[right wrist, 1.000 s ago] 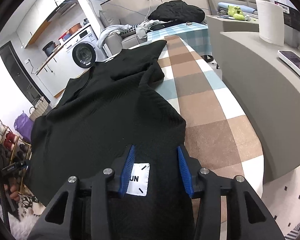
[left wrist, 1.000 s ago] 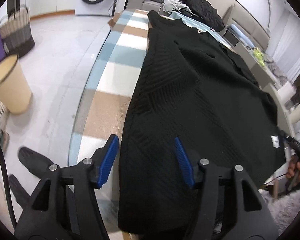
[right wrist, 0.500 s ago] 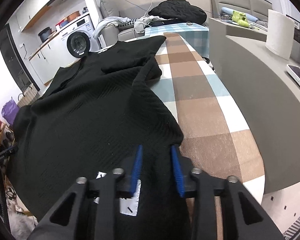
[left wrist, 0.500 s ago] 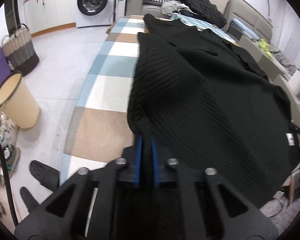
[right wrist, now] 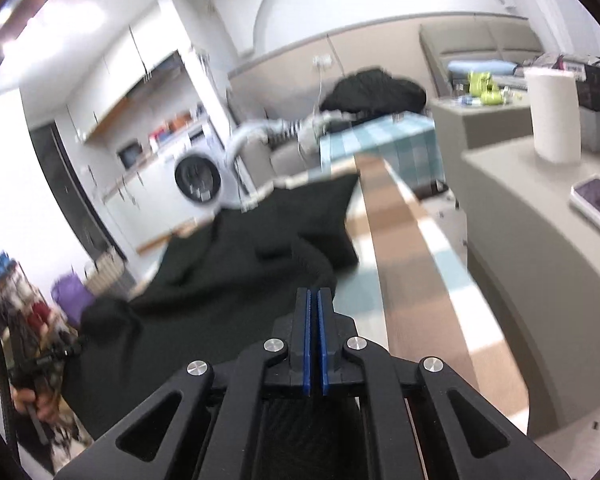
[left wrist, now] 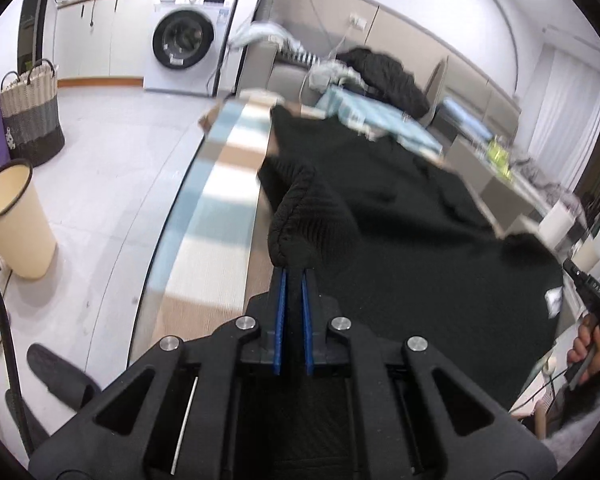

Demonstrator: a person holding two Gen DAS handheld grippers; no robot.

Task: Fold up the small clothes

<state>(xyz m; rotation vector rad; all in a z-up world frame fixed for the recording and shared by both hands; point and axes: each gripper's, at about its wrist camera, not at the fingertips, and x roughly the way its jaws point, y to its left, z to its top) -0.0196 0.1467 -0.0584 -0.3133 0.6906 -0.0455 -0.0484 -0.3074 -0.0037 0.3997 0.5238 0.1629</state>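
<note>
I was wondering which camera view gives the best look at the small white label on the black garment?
The left wrist view: the white label shows near the hem of the black garment, beside the table's far edge. The right wrist view shows the blurred garment but no label.

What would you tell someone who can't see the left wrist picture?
The left gripper is shut on the near edge of a black ribbed knit garment, raising it off a long checked tablecloth. A white washing machine stands behind.
</note>
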